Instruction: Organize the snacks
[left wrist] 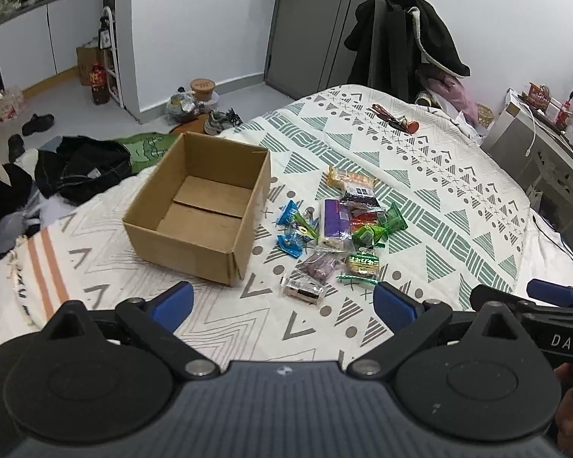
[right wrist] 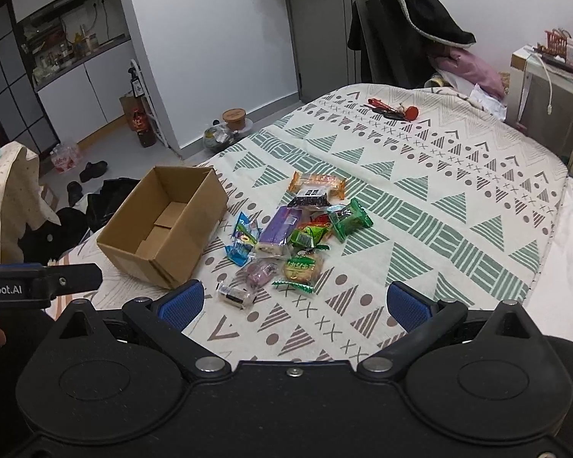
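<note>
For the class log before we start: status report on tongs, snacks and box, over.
Left tongs open, empty; right tongs the same. Snacks all piled loose on blanket; cardboard box beside them, empty. Nothing in the way.

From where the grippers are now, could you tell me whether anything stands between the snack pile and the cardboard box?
Nothing visible does. The cardboard box sits open-topped and empty beside the snack pile, with only bare blanket between them. Both the left gripper and right gripper are open, with only blanket ahead of them.
</note>
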{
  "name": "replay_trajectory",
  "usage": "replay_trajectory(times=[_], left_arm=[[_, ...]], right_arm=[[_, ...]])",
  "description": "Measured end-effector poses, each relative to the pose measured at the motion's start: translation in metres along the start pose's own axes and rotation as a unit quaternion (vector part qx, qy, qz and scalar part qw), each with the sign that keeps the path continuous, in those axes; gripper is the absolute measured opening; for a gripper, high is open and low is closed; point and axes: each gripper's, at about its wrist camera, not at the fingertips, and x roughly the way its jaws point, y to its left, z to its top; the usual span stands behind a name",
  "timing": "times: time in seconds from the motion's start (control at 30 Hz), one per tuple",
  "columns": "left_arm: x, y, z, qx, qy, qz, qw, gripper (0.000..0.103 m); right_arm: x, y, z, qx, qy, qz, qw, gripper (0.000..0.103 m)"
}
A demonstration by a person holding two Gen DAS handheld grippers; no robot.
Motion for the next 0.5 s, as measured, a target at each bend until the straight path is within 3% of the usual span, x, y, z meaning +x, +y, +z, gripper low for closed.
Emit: replay_trajectory(times=[0.5], left_arm=[[0.065, -0.013, 0.006, -0.044, 0.026, 0.011, 0.9986, 0.091]], right_arm=[[0.056, -0.040, 0.014, 0.042, 0.036, 0.025, 0.998, 0.103]])
